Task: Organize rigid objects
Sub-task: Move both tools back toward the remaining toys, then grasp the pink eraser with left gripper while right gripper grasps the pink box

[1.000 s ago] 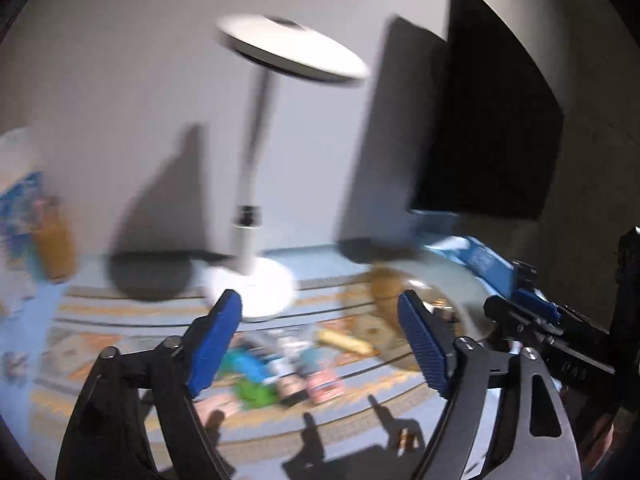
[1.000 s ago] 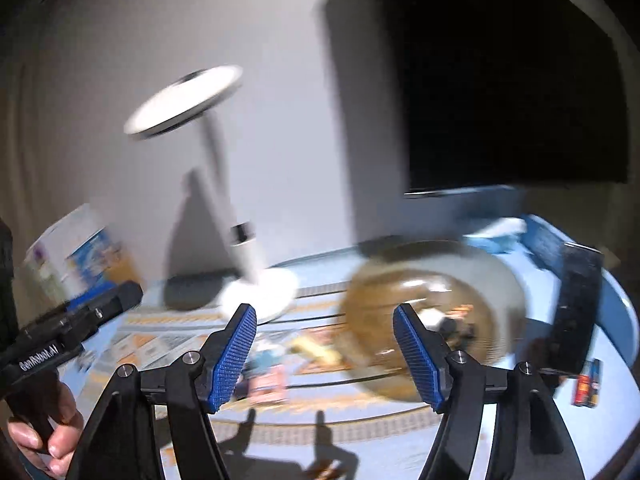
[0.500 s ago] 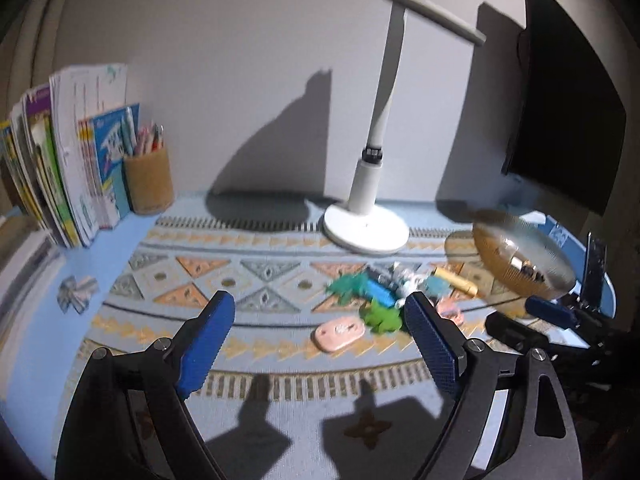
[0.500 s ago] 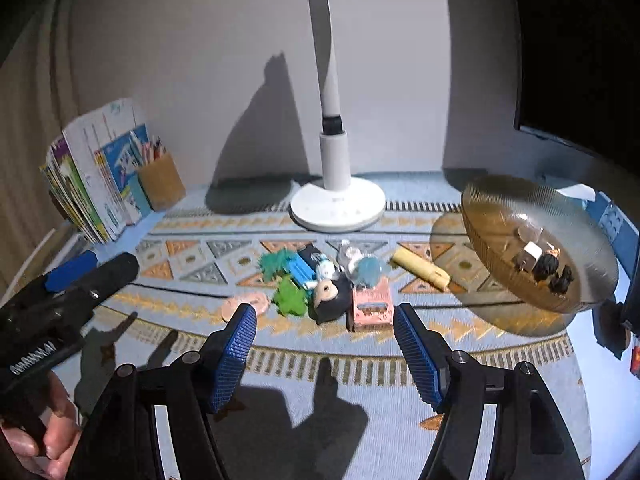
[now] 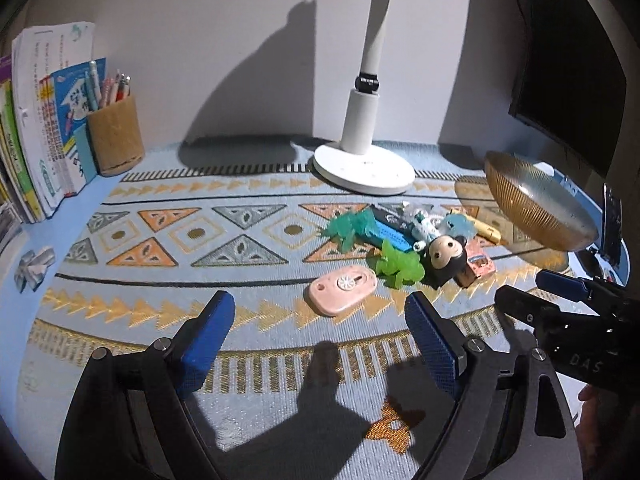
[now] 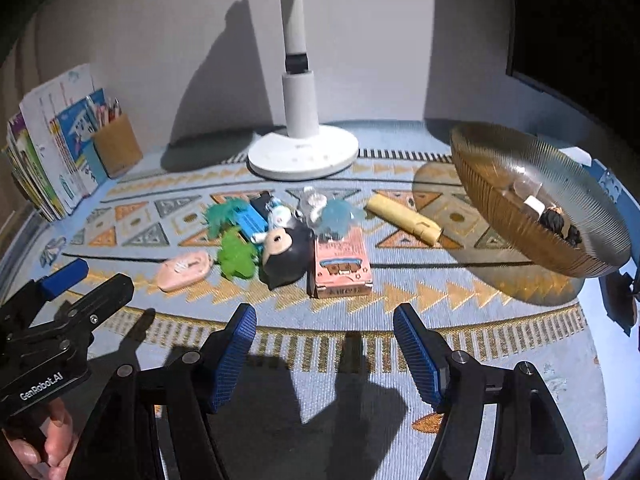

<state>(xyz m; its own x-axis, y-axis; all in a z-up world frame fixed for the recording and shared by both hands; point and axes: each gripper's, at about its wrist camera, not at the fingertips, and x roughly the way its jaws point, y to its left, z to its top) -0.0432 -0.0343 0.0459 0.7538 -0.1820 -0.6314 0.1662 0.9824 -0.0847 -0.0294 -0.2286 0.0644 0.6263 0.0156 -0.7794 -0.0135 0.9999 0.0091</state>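
A heap of small items lies mid-mat: a pink oval piece (image 5: 342,288) (image 6: 184,270), two green toy figures (image 5: 400,266) (image 6: 236,256), a blue bar (image 6: 250,218), a black-haired doll head (image 5: 446,256) (image 6: 284,252), a pink box (image 6: 342,266) and a yellow stick (image 6: 404,220). An amber ribbed bowl (image 5: 532,208) (image 6: 500,208) at the right holds a few small pieces. My left gripper (image 5: 316,336) hangs open just before the pink oval piece. My right gripper (image 6: 324,350) stands open in front of the pink box, empty.
A white lamp base (image 5: 362,168) (image 6: 302,154) stands behind the heap. Books (image 5: 44,120) and a pen cup (image 5: 114,138) fill the back left corner. A dark screen (image 5: 572,80) hangs at the right. A crumpled wrapper (image 5: 34,266) lies at the left edge.
Both views have tilted down from the wall and lamp to the mat. Both grippers have sunk toward the heap, which now looks larger and closer. Jaws stay apart.
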